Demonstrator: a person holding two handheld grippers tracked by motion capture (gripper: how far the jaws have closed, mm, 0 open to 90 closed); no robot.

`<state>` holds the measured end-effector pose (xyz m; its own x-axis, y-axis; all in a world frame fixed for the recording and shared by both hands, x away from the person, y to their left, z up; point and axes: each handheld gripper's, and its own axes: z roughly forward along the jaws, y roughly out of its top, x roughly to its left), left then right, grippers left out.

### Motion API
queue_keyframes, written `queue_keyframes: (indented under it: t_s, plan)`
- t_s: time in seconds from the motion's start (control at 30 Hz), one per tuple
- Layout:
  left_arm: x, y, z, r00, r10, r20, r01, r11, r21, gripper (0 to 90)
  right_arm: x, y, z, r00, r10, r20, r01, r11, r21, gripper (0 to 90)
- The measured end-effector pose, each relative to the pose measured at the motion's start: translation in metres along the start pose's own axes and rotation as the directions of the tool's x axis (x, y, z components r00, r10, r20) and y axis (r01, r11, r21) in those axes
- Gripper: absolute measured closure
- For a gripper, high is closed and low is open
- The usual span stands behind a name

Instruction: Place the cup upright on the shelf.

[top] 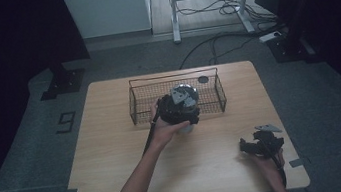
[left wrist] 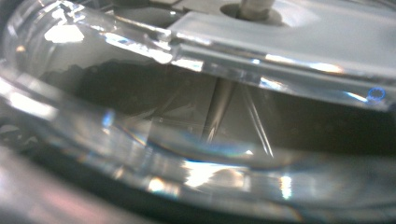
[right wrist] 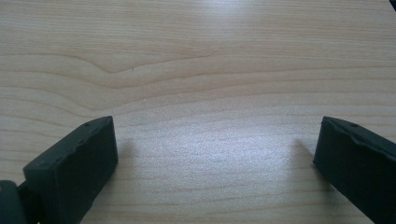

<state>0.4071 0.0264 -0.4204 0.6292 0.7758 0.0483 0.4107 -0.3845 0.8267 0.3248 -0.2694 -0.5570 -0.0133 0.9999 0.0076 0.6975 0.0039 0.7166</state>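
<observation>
Left gripper [top: 183,109] sits right against a clear glass container [left wrist: 196,116] by the wire basket [top: 218,89]'s front; grip unclear. Right gripper [right wrist: 215,154] gapes, well apart.

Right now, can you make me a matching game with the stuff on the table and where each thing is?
Things:
1. wire basket
2. left gripper
3. right gripper
4. small dark disc

Places or states:
A. near the table's right front corner, jaws wide apart over bare wood
B. just in front of the basket, right up against a clear shiny thing
C. flat on the table behind the basket
D. at the far middle of the table

Pairs: 1-D, 2-B, 3-A, 4-C
</observation>
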Motion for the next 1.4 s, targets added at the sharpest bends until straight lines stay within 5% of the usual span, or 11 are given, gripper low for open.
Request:
queue_keyframes:
  t_s: [0.8, 1.4]
  plan:
    - [0.012, 0.027, -0.013, 1.0000, 0.001, -0.010, -0.001, 0.9992, -0.039, 4.1, 0.000, 0.000, 0.000, 1.0000, 0.001, 0.000, -0.001, 1.000, 0.000, 0.0]
    - [0.030, 0.056, 0.005, 0.9994, 0.001, -0.035, -0.003, 0.9986, -0.052, 4.1, 0.000, 0.000, 0.000, 1.0000, 0.000, 0.000, 0.000, 1.000, 0.001, 0.0]
